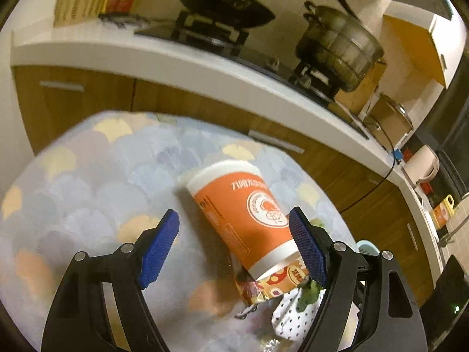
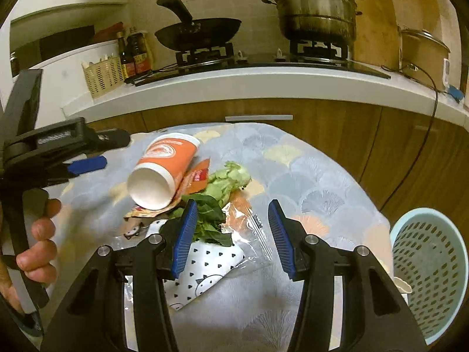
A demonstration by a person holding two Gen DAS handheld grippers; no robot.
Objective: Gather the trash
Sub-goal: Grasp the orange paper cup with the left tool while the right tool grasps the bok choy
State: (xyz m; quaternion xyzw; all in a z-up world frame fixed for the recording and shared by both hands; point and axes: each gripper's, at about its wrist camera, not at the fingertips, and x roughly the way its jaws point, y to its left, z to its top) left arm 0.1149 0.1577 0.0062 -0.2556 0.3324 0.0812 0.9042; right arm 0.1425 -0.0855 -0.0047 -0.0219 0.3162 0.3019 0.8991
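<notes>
An orange and white paper cup (image 1: 243,214) lies on its side on the patterned tablecloth (image 1: 88,182); it also shows in the right wrist view (image 2: 164,170), mouth toward the camera. My left gripper (image 1: 234,246) is open, with the cup between its blue pads (image 1: 159,243) and not pressed. Under the cup lies an orange snack wrapper (image 2: 196,177). Beside it are leafy greens (image 2: 225,184), a white spotted paper (image 2: 202,267) and clear plastic film (image 2: 249,223). My right gripper (image 2: 231,234) is open and empty over the greens and film.
A light blue perforated basket (image 2: 431,267) stands at the right beside the table. Behind the table runs a counter (image 2: 234,85) with a wok (image 2: 199,33), a steel steamer pot (image 2: 316,6), sauce bottles (image 2: 136,54) and a small yellow basket (image 2: 102,76).
</notes>
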